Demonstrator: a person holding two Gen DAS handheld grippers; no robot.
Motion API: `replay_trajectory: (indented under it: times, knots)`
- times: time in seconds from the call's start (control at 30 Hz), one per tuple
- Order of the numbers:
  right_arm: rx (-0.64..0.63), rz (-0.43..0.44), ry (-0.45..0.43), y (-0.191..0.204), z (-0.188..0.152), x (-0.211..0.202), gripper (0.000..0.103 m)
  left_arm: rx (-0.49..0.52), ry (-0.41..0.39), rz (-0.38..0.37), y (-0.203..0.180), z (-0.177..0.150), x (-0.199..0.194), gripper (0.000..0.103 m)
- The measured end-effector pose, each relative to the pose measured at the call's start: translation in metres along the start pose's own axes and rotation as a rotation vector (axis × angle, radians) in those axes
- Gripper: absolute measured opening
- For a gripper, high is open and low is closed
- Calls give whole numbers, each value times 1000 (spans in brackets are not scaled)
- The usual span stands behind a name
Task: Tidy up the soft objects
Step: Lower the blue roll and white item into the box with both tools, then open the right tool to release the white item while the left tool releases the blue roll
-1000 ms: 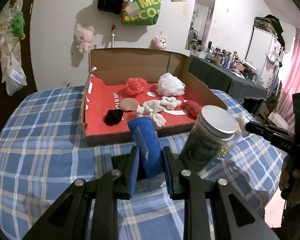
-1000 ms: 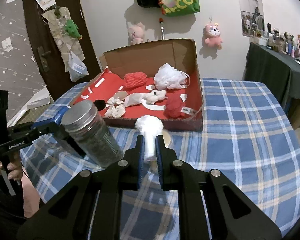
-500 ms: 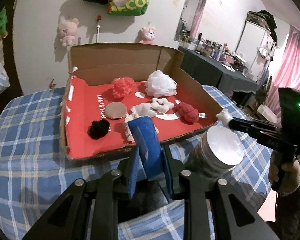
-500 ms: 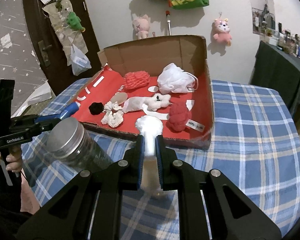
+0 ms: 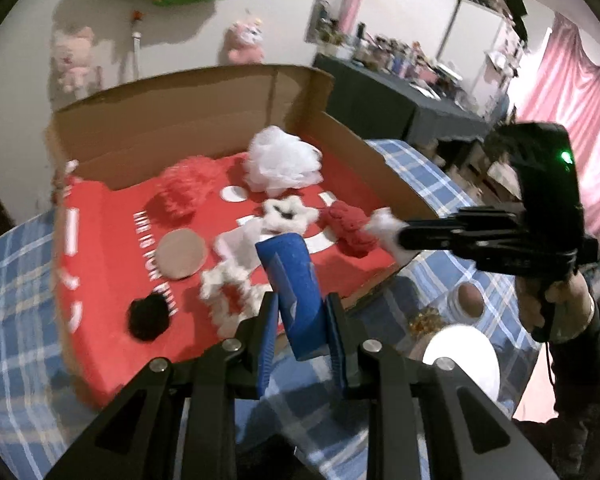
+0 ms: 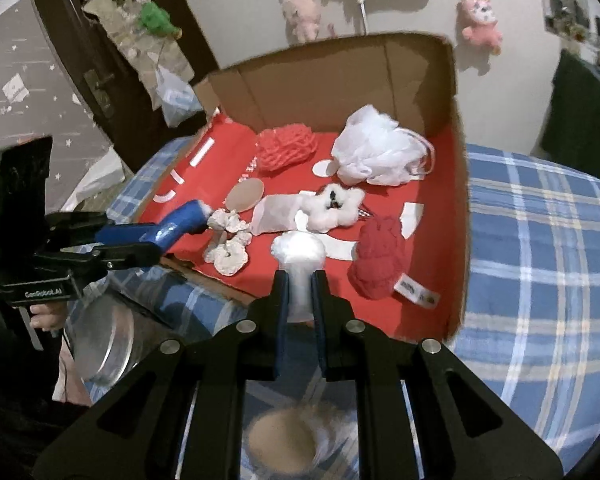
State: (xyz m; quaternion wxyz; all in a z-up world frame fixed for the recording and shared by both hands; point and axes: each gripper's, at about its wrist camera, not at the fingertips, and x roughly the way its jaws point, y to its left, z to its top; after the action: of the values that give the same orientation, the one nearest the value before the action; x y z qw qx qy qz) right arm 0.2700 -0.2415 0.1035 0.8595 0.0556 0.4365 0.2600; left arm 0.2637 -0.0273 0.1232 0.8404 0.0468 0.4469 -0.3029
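My left gripper (image 5: 302, 312) is shut on a blue foam piece (image 5: 290, 272) that stands up between its pads, over the front edge of the cardboard box (image 5: 204, 112). My right gripper (image 6: 299, 284) is shut on a white fluffy puff (image 6: 300, 252) above the box's (image 6: 340, 76) near edge. On the red lining lie a white mesh pouf (image 6: 376, 152), a coral knitted ball (image 6: 286, 148), a red plush (image 6: 380, 260), a white plush (image 6: 334, 204), white scrunchies (image 6: 228, 256), a beige round pad (image 6: 245, 196) and a black pom (image 5: 148, 316).
The box sits on a blue plaid cloth (image 6: 540, 240). A jar with a silver lid (image 5: 460, 356) stands in front of the box between the grippers. A small round pot with a beige puff (image 6: 280, 440) lies under the right gripper. Plush toys hang on the wall.
Both grippers have moved forward from the jar to the box's front edge, each keeping its object. The jar has dropped low in both views.
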Motion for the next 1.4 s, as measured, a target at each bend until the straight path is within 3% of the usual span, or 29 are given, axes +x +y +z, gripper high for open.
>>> replay_trajectory:
  times: [0.07, 0.17, 0.5, 1.17, 1.3, 1.4]
  knots:
    - [-6, 13, 53, -3, 10, 14, 11, 20, 44, -46, -1, 11, 16, 25]
    - [-6, 37, 135, -10, 20, 36, 11, 27, 111, -45, 0, 26, 39, 25]
    - [-72, -9, 239, -7, 34, 70, 12, 34, 181, -40, 6, 43, 75, 25]
    - [-189, -104, 312, 5, 32, 95, 14, 18, 225, -6, 18, 43, 102, 26]
    - [-203, -117, 312, 6, 32, 96, 15, 15, 214, -7, 20, 44, 98, 36]
    - [-200, -119, 307, 4, 33, 95, 15, 13, 209, -6, 22, 43, 94, 37]
